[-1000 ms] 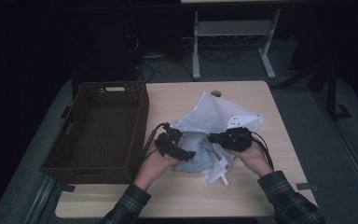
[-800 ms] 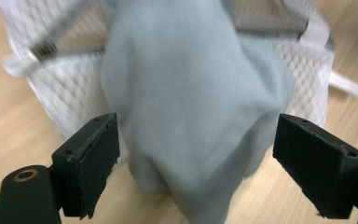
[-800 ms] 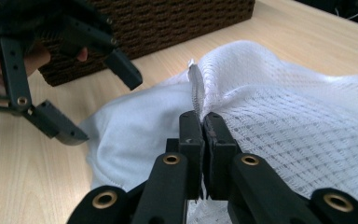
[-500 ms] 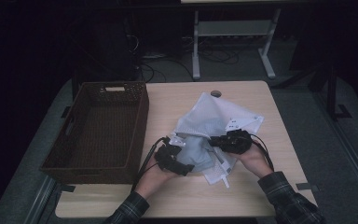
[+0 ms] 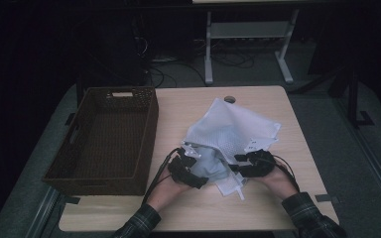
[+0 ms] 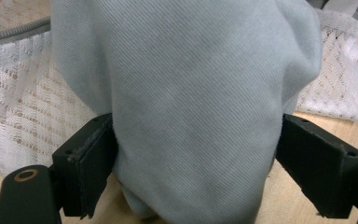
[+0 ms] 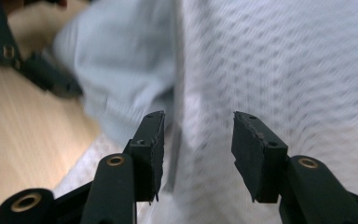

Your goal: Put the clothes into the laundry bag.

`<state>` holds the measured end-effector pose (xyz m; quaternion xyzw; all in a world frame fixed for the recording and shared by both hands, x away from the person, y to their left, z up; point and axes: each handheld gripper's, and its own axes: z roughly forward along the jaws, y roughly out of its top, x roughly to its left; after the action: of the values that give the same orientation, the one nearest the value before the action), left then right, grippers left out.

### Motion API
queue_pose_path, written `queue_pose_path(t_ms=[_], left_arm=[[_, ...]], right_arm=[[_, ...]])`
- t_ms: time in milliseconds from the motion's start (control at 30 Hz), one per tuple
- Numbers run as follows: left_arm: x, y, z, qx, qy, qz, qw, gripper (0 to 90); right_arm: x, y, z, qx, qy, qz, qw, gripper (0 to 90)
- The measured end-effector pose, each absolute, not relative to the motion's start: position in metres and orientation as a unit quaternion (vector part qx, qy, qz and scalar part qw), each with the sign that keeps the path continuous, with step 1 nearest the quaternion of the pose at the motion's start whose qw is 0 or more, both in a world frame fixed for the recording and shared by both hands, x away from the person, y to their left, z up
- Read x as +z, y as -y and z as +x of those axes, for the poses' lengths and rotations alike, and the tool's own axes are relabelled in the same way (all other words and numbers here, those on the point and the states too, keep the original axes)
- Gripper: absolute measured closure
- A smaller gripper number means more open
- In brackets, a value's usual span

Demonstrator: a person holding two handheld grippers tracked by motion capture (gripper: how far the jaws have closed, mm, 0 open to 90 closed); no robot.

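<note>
A white mesh laundry bag (image 5: pixel 235 124) lies crumpled in the middle of the table, its mouth toward me. A bundle of light blue cloth (image 5: pixel 211 166) sticks out of that mouth. My left gripper (image 5: pixel 190 171) is shut on this blue cloth (image 6: pixel 191 93), which bulges thickly between the wide-set jaws of the left gripper (image 6: pixel 196 144). My right gripper (image 5: pixel 250 164) rests at the bag's near right edge. In the right gripper view, the right gripper (image 7: pixel 198 128) stands open, with the mesh bag (image 7: pixel 284 70) just ahead and a fold of it in the gap.
An empty brown wicker basket (image 5: pixel 151 129) stands on the table's left side, close to my left hand. The wooden table (image 5: pixel 273 208) shows bare near the front edge. A metal stand and cables sit on the floor beyond the table.
My left gripper has pulled back toward me from deeper in the bag, and the blue cloth has come with it. The right gripper has stayed near the bag's right edge.
</note>
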<state>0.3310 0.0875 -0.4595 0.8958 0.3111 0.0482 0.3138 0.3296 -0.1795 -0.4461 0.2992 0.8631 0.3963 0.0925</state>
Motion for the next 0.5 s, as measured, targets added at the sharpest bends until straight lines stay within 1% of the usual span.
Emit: queue_pose_path(t_ms=[133, 233, 267, 300, 333, 400, 500], left_arm=[[-0.459, -0.087, 0.331, 0.046, -0.311, 0.896, 0.314, 15.0], [-0.46, -0.087, 0.331, 0.044, -0.311, 0.896, 0.313, 15.4], [-0.46, -0.087, 0.331, 0.045, -0.311, 0.896, 0.313, 15.6], [-0.46, -0.088, 0.331, 0.045, -0.311, 0.896, 0.313, 15.9], [-0.46, -0.087, 0.331, 0.045, -0.312, 0.896, 0.313, 16.1], [-0.46, -0.087, 0.331, 0.047, -0.311, 0.896, 0.313, 17.1], [-0.46, -0.084, 0.33, 0.05, -0.311, 0.895, 0.315, 16.9]], right_arm=[[-0.453, 0.171, 0.326, 0.377, -0.875, 0.288, 0.096, 53.6], [-0.456, 0.167, 0.326, 0.362, -0.88, 0.286, 0.11, 65.1], [-0.457, 0.167, 0.327, 0.36, -0.88, 0.289, 0.112, 67.6], [-0.457, 0.169, 0.328, 0.364, -0.878, 0.291, 0.107, 73.9], [-0.457, 0.169, 0.329, 0.366, -0.878, 0.29, 0.108, 77.1], [-0.455, 0.172, 0.328, 0.373, -0.875, 0.29, 0.108, 82.3], [-0.452, 0.175, 0.328, 0.386, -0.871, 0.287, 0.102, 83.9]])
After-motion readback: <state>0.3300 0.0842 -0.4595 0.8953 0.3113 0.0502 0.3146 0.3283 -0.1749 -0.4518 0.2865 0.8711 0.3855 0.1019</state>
